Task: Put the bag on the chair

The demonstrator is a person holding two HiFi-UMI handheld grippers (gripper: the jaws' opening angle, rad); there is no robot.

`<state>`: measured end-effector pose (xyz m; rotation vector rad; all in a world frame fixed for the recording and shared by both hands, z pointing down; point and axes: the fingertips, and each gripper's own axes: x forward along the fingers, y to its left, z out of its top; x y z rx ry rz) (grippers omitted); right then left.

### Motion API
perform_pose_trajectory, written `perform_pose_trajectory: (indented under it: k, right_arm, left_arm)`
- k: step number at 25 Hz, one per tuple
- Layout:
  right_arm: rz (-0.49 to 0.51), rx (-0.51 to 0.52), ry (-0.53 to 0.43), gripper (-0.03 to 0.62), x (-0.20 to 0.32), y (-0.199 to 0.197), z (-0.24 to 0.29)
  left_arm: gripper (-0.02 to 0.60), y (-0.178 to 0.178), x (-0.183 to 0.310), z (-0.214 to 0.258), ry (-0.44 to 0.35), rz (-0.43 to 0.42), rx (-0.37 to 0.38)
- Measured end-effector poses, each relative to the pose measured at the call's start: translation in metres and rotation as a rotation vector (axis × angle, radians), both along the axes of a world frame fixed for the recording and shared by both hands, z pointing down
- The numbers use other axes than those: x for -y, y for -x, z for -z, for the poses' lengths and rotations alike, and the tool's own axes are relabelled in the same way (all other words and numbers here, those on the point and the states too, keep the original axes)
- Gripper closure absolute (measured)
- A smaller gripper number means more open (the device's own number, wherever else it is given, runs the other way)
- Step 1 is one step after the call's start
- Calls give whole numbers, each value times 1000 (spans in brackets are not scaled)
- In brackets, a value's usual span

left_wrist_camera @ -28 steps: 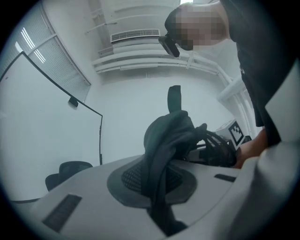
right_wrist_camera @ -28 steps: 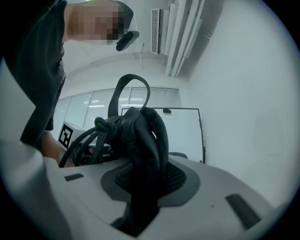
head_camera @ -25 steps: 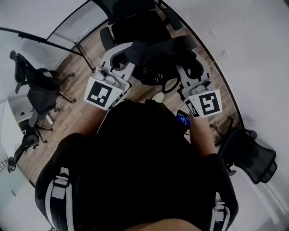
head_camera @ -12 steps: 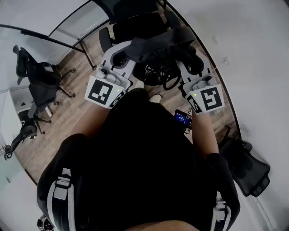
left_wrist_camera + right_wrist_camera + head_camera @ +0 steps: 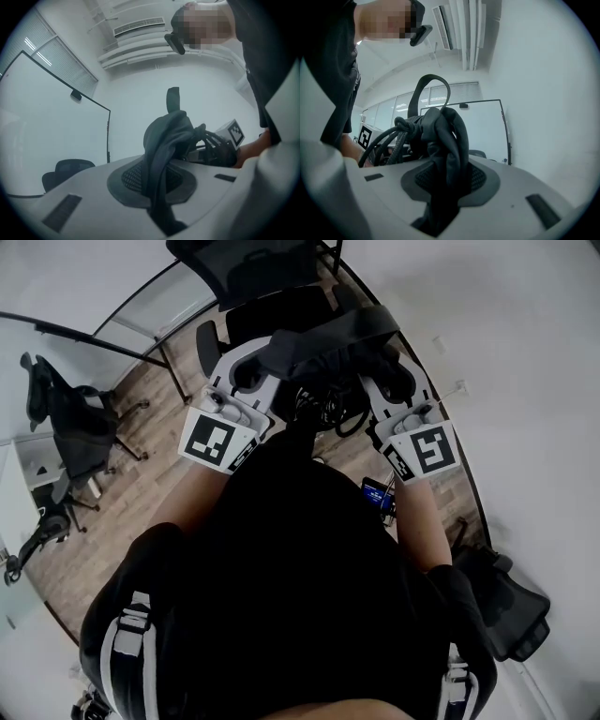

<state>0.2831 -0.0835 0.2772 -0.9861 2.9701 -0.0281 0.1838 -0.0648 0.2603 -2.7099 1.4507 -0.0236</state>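
While 2 grippers hold it at either end, the bag (image 5: 328, 334) hangs stretched between them, over the seat of the chair (image 5: 272, 306) in front of the person. The left gripper (image 5: 158, 183) has its jaws narrow, clamped on a thin fold of bag fabric. The right gripper (image 5: 443, 183) stands a little wider, clamped on a thicker bunch.
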Motion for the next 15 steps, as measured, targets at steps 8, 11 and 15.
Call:
perform_pose_trajectory:
  k: [8, 11, 15]
  right_arm:
    - [19, -33, 15, 496, 97, 22, -6]
    - [32, -45, 22, 496, 136, 38, -7]
    - [42, -62, 43, 496, 183, 66, 0]
  left_arm:
    - [551, 20, 94, -9, 19, 12, -30]
    - [551, 36, 131, -9, 27, 18, -39]
    - [551, 64, 177, -2, 35, 31, -56]
